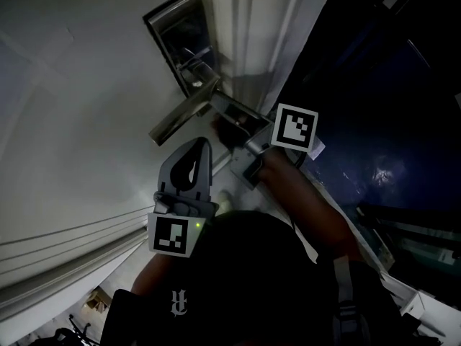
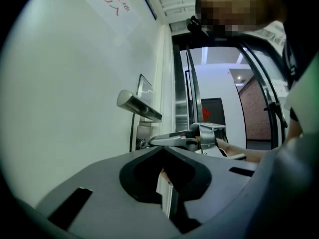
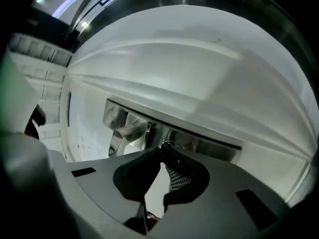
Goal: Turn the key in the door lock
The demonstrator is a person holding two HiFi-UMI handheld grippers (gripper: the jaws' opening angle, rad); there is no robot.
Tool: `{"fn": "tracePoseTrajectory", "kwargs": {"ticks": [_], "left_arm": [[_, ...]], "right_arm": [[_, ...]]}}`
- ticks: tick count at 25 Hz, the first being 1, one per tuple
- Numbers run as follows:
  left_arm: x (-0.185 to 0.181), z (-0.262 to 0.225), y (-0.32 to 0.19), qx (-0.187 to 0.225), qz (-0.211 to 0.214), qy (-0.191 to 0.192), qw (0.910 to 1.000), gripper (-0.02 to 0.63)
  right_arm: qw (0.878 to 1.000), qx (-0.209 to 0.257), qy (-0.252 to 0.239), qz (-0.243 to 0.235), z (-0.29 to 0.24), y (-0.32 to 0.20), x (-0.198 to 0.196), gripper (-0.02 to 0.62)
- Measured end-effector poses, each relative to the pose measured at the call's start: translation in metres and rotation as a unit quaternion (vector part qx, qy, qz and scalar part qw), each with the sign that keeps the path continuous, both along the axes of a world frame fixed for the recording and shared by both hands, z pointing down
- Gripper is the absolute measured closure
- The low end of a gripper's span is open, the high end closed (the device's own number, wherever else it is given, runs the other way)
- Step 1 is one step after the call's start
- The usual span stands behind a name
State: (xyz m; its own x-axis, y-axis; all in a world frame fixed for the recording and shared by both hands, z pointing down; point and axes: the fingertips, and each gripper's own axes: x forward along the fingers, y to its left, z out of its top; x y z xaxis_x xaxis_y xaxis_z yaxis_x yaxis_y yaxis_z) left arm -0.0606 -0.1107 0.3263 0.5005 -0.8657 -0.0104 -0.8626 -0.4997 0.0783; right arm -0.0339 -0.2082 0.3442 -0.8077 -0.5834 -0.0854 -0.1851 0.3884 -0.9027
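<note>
1 grip matters: your right gripper (image 3: 160,153) pinches the key (image 3: 168,145) in its fingers, shaft pointing straight ahead into the lock plate (image 3: 129,126); left gripper (image 2: 162,153) sits farther back, fingers together, empty

The door (image 1: 72,85) is plain white, and the lock plate (image 1: 180,34) and handle (image 1: 180,117) on it are shiny silver. The left gripper (image 2: 162,151) and right gripper (image 3: 163,151) are matt grey with black inner edges, and each bears black-and-white square markers (image 1: 294,127). The key (image 3: 167,144) shows a pale metal ring, and the person's black top (image 1: 238,265) carries a small white emblem.
</note>
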Motion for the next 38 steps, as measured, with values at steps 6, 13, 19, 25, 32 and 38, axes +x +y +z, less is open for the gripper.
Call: {"fn": "tracePoseTrajectory", "kwargs": {"ticks": [6,13,19,25,32,38], "left_arm": [[0.007,-0.005,0.008,0.005,-0.011,0.002,0.9999,0.600],[0.009,-0.007,0.014,0.006,-0.021,0.002,0.9998,0.600],[0.009,-0.008,0.017,0.005,-0.028,0.003,0.9996,0.600],[0.012,-0.004,0.014,0.001,-0.025,0.004,0.9997,0.600],[0.016,-0.003,0.009,-0.006,-0.026,0.017,0.9995,0.600],[0.016,0.000,-0.002,-0.011,-0.030,0.028,0.9991,0.600]], "right_arm": [[0.988,-0.078,-0.129,-0.028,0.001,0.001,-0.003,0.565],[0.948,-0.123,-0.289,-0.050,-0.001,0.001,-0.005,0.563],[0.911,-0.109,-0.393,-0.062,-0.003,0.002,-0.005,0.541],[0.923,-0.082,-0.373,-0.049,0.000,-0.001,0.001,0.538],[0.941,-0.076,-0.330,-0.030,0.004,0.002,0.014,0.538],[0.962,-0.045,-0.268,-0.026,0.001,0.005,0.026,0.538]]}}
